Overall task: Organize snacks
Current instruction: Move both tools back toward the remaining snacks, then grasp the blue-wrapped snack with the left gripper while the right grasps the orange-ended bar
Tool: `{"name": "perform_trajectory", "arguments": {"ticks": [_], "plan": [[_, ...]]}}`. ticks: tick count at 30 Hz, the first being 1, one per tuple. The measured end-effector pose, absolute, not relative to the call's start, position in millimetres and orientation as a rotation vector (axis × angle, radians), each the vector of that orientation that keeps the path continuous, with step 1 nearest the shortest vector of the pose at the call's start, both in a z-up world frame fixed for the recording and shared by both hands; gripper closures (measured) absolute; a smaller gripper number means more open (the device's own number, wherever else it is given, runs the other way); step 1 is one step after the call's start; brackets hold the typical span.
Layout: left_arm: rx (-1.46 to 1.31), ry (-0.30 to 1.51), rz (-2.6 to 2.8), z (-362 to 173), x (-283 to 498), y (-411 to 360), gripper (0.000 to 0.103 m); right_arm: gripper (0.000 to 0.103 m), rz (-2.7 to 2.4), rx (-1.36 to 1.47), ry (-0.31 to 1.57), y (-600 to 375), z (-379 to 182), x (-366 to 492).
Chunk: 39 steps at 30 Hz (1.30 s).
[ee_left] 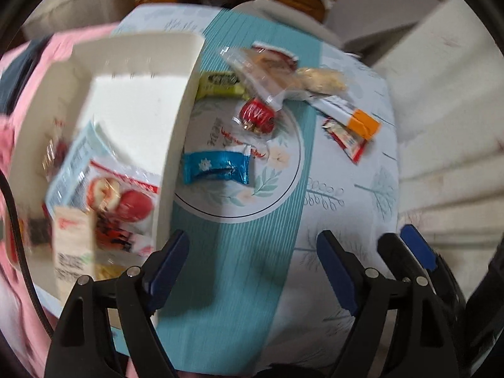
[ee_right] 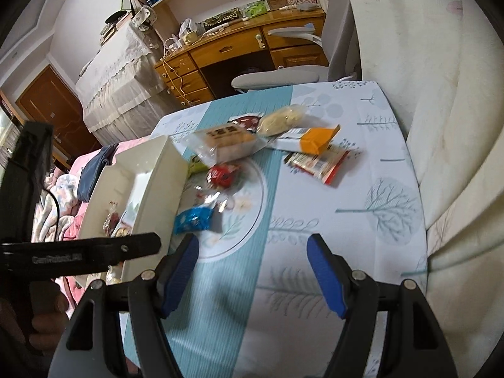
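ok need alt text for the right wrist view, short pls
The open right gripper hovers over a blue patterned tablecloth scattered with wrapped snacks, a blue candy nearest. A white box sits left; a wooden desk stands behind.

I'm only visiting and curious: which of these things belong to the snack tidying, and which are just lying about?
Part of the job:
white box, some snacks already inside
blue packet
red candy
green packet
orange-ended packet
left gripper and right gripper, both open

Just lying about:
wooden desk
grey chair
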<state>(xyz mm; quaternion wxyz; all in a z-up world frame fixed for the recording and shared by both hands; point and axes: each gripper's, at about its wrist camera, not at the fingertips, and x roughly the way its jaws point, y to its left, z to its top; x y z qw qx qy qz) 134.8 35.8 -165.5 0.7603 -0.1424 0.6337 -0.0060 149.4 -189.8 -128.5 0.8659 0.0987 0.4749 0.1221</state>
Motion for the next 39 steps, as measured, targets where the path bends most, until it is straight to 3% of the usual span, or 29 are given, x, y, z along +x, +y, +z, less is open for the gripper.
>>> {"name": "perform_trajectory", "arguments": {"ticks": [12,39], "plan": [[-0.541,1.386,0.348,-209,165,35,0.021,0.031,0.214,0.213,0.947,-227,-140,212],[-0.675,1.293,0.734,-276,201,54,0.024,0.031,0.211,0.052,0.877,-218,-215,291]]}}
